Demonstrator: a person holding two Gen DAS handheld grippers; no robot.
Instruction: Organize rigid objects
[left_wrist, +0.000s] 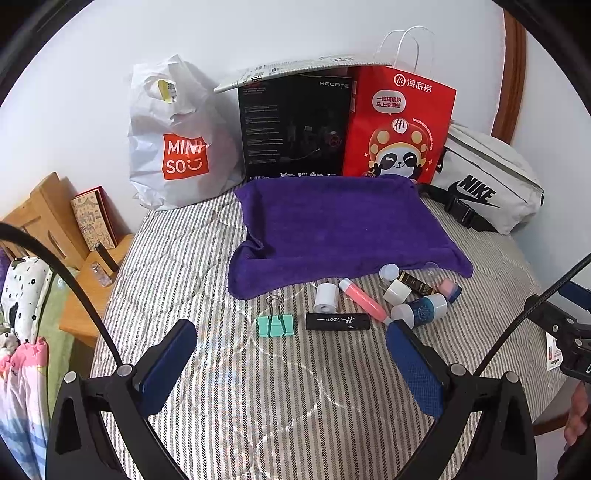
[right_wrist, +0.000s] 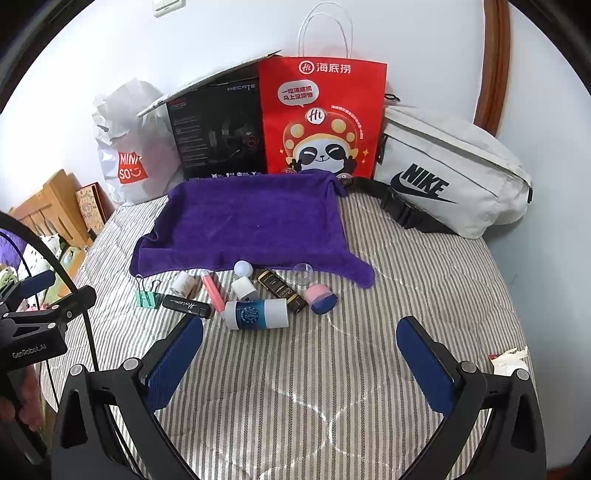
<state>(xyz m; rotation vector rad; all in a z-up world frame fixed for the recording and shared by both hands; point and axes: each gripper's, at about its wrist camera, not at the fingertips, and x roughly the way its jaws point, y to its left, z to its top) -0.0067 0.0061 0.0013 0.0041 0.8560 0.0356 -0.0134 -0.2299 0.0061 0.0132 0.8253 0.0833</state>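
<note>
Well apart, both grippers' jaws gape over bare striped bedding (right_wrist: 295, 387).

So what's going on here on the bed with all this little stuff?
A person holds two grippers, left and right, both open and empty above the striped bedcover. Small items, including a green binder clip, a black tube and a blue-and-white bottle, lie clustered by the purple towel, which is bare. Nothing is sorted yet.

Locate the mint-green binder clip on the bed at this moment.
The binder clip lies on the striped bedcover, at the left end of the cluster of small items, just left of the black Horizon tube and in front of the purple towel.
</note>
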